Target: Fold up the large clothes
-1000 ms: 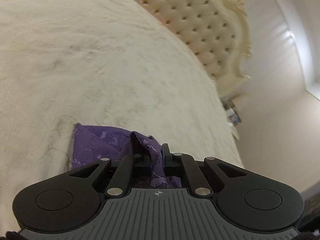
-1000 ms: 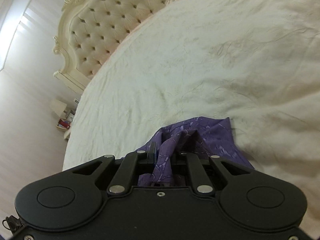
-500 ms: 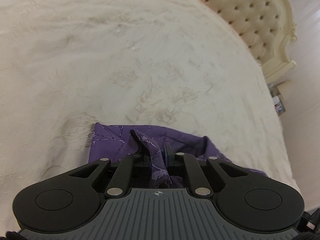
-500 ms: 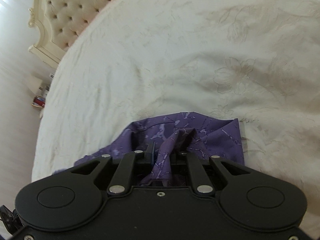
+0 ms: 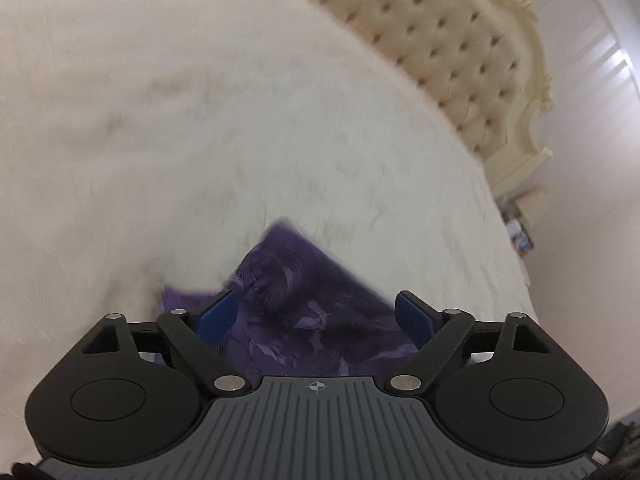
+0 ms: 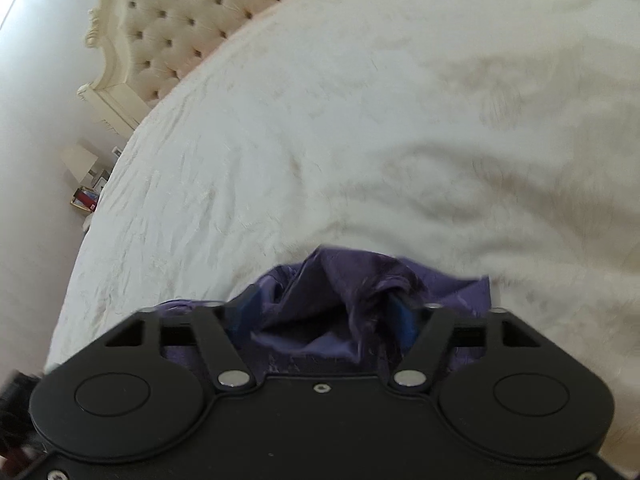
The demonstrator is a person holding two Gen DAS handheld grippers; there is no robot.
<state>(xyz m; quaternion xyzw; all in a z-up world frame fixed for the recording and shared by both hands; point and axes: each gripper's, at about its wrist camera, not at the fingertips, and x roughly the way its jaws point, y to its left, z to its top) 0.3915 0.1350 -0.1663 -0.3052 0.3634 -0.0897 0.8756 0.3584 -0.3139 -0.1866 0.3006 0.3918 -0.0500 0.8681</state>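
Lying between both opening tools' jaws | purple garment | on bed

Bright, even daylight, seemingly from a window; both views motion-blurred, the bed bowed by fisheye.

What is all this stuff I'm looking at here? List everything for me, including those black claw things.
Purple patterned garment: one, purple, crumpled on the near part of the bed, lying between both grippers' fingers.
Cream embossed bedspread: one, cream, covering the whole bed.
Cream tufted headboard: one, cream with buttons, at the far end of the bed.
Small items beside the bed: several, red and mixed colours, too small to identify.
Left gripper: one, black with blue pads, jaws opening, garment between them.
Right gripper: one, black with blue pads, jaws opening, garment between them.
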